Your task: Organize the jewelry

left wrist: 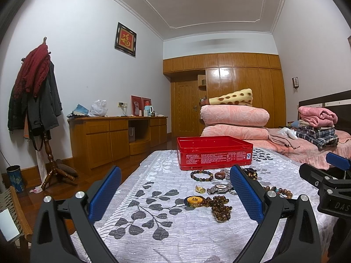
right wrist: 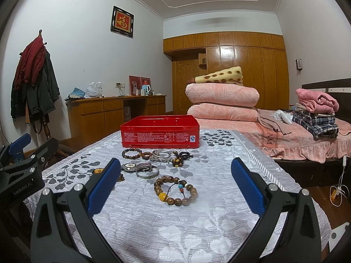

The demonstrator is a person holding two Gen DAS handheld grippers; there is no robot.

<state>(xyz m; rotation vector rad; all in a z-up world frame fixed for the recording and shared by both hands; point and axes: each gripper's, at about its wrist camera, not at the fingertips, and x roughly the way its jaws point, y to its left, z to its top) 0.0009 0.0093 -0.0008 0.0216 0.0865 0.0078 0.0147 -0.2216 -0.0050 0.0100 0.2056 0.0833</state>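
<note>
Bracelets (right wrist: 175, 191), a watch (left wrist: 219, 189) and beads (left wrist: 220, 207) lie loose on the leaf-print cloth (right wrist: 153, 225) just before the red tin (right wrist: 160, 134), while both the left gripper (left wrist: 175, 197) and right gripper (right wrist: 175, 194) hover spread wide, holding nothing.

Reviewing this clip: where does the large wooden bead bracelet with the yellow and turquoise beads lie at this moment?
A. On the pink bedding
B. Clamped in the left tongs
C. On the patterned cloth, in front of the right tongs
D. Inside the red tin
C: the wooden bead bracelet lies flat on the patterned cloth, between the spread fingers of the open right tongs, well short of the red tin.
</note>
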